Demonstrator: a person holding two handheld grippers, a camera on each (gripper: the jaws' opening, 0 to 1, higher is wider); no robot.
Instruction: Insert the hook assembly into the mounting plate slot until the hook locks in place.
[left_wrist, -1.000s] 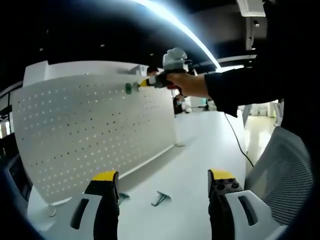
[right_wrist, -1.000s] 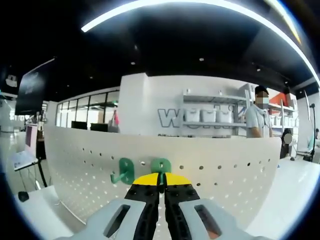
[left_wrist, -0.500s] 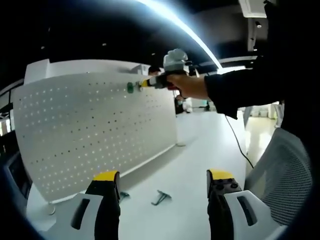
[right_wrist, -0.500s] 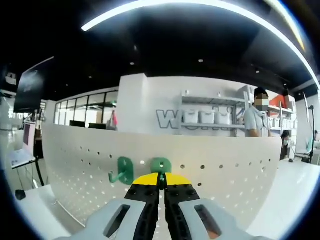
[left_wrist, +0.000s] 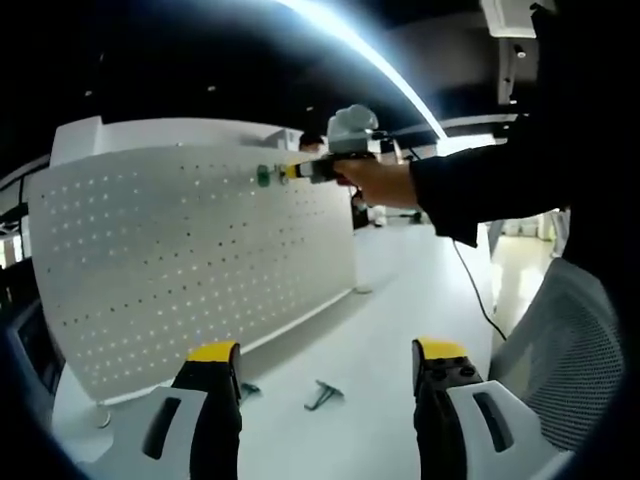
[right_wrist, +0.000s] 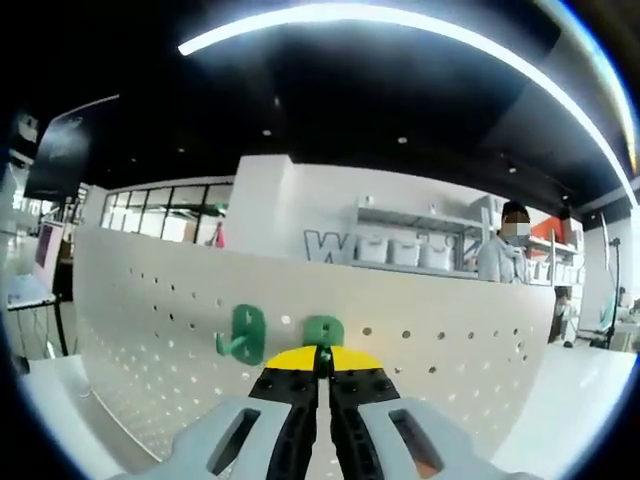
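Green hook (right_wrist: 323, 331) pinched in the closed right hand-held gripper (right_wrist: 321, 372), pressed at the white pegboard (right_wrist: 450, 340) near its top edge; a second green hook (right_wrist: 241, 335) hangs at its 9 o'clock. Left hand-held gripper (left_wrist: 325, 362) idle, jaws apart, over the counter (left_wrist: 380, 330), spare hooks (left_wrist: 320, 394) lying at 12. Risk: pegs miss the holes behind the jaws, hook cocks, and never locks.

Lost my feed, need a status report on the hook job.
Right gripper shut on green plastic hook, at white perforated mounting plate. Second green hook already mounted beside it. Left gripper open, idle. Nothing in the way.
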